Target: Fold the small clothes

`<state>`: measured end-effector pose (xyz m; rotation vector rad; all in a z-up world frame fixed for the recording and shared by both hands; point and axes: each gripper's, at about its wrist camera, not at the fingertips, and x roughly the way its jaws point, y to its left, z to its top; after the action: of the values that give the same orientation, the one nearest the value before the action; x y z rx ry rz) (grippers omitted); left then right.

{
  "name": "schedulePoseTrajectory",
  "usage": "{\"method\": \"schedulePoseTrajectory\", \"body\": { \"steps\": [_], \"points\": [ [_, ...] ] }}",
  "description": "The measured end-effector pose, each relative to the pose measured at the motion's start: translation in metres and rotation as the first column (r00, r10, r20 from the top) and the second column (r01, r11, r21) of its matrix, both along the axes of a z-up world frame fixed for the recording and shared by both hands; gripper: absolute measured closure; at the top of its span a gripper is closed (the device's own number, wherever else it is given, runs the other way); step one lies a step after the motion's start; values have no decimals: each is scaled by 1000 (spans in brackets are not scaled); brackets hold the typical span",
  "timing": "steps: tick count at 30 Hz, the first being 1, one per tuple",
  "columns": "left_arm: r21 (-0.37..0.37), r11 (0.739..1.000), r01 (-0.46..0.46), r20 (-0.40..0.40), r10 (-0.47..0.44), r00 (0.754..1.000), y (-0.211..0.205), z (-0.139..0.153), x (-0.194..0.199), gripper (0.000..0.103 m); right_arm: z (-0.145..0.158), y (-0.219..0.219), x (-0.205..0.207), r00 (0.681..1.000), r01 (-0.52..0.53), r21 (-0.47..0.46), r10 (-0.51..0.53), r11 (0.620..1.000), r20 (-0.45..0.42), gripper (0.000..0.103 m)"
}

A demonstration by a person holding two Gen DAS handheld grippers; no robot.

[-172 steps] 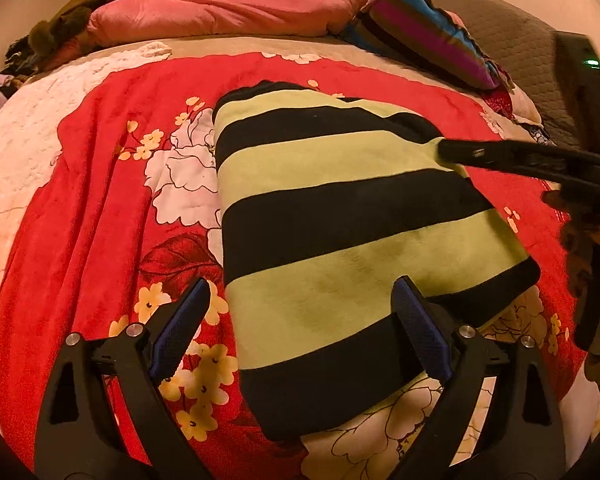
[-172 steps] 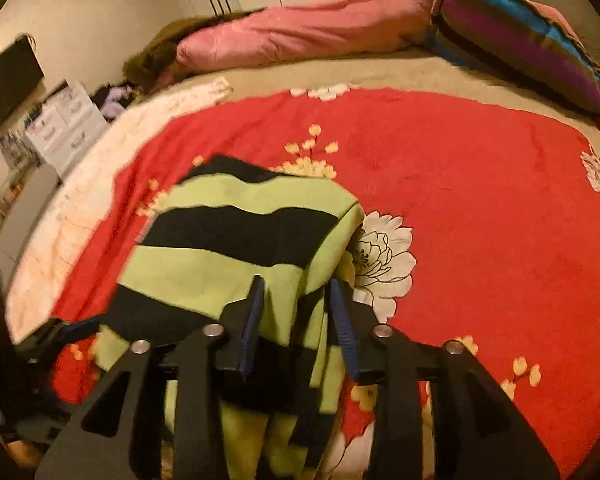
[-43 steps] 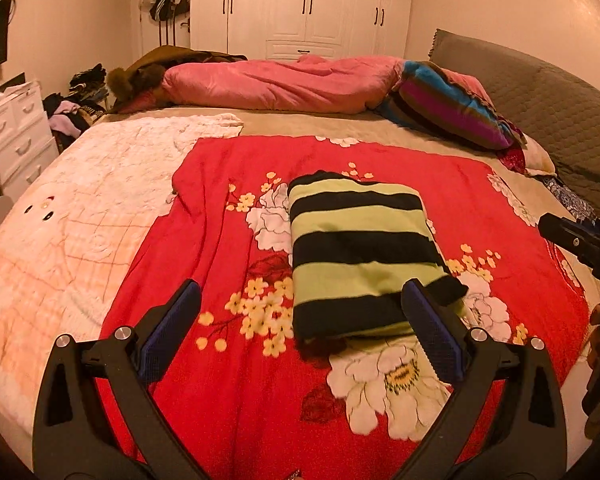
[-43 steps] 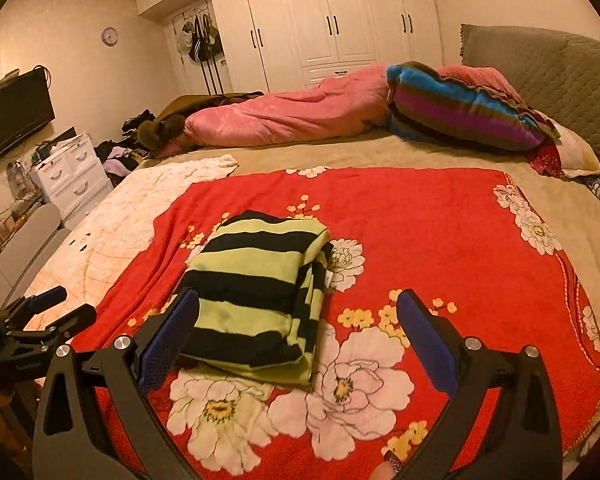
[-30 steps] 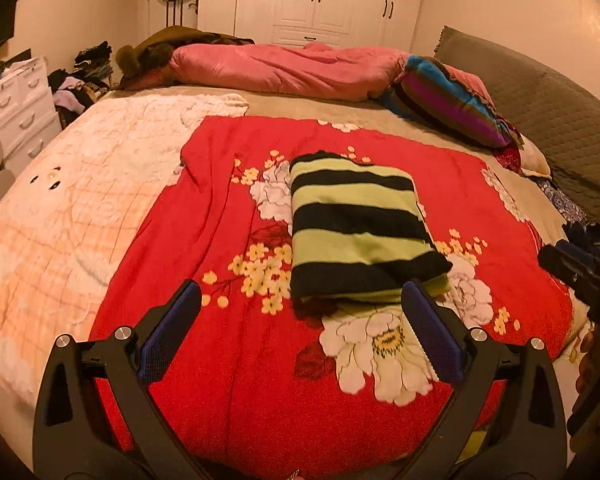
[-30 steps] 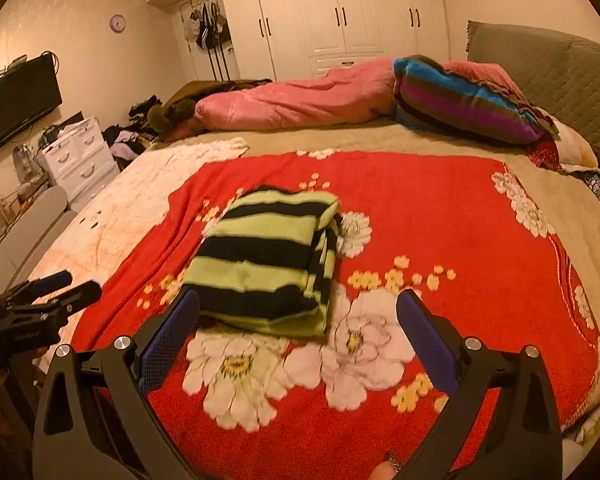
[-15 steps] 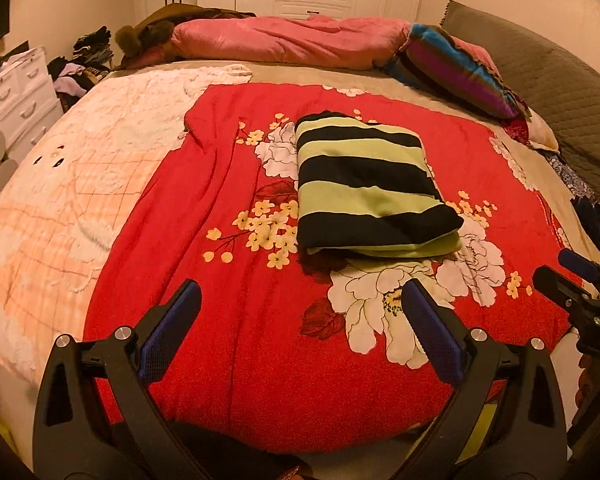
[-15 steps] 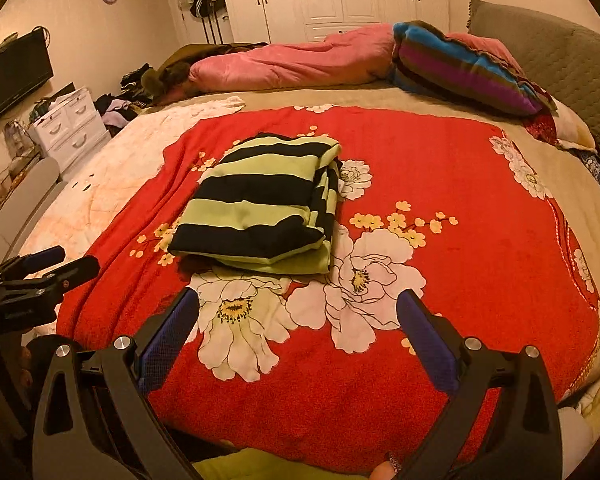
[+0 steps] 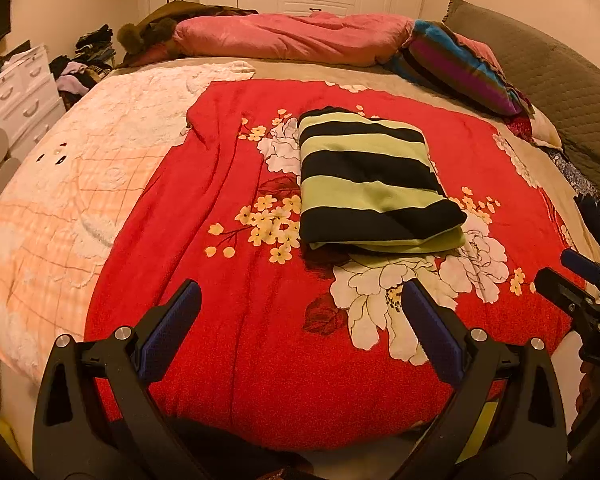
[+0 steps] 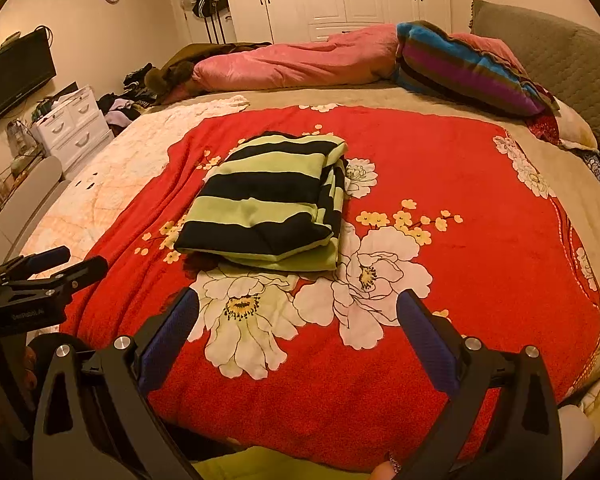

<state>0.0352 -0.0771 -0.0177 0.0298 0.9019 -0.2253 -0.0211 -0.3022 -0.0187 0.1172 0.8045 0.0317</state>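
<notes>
The folded top (image 9: 370, 184) lies flat on the red blanket (image 9: 228, 208), in the centre of my left camera's frame, above and between the two blue-padded fingers at the bottom. My left claw (image 9: 300, 320) is released, jaws spread wide, holding nothing, well short of the top. In my right camera the top (image 10: 268, 204) sits left of centre, in the upper middle of the frame; my right claw (image 10: 298, 330) is likewise spread and empty, well apart from the top. Each claw shows at the other's frame edge: the right one at the right edge of the left view, the left one at the left edge of the right view.

Half a second ago the top sat slightly higher in both frames; both claws have drawn back a little more, so more of the blanket's near edge now shows. Nearly six seconds ago my right claw was pinching the top's edge and my left hovered just over it.

The top is a soft knit with broad black and pale green bands, folded into a neat thick rectangle, layered edges showing on its right side. The blanket is fuzzy, printed with large white flowers (image 10: 240, 320) and small yellow blossoms.
</notes>
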Motion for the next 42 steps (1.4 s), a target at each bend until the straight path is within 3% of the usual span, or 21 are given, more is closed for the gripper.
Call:
{"method": "schedulePoseTrajectory", "body": {
  "steps": [42],
  "points": [
    [18,1000,-20,1,20,1000,-1,-1,-4,9,0,-1,-6,1000,6,7,-6,1000,-2,4]
  ]
}}
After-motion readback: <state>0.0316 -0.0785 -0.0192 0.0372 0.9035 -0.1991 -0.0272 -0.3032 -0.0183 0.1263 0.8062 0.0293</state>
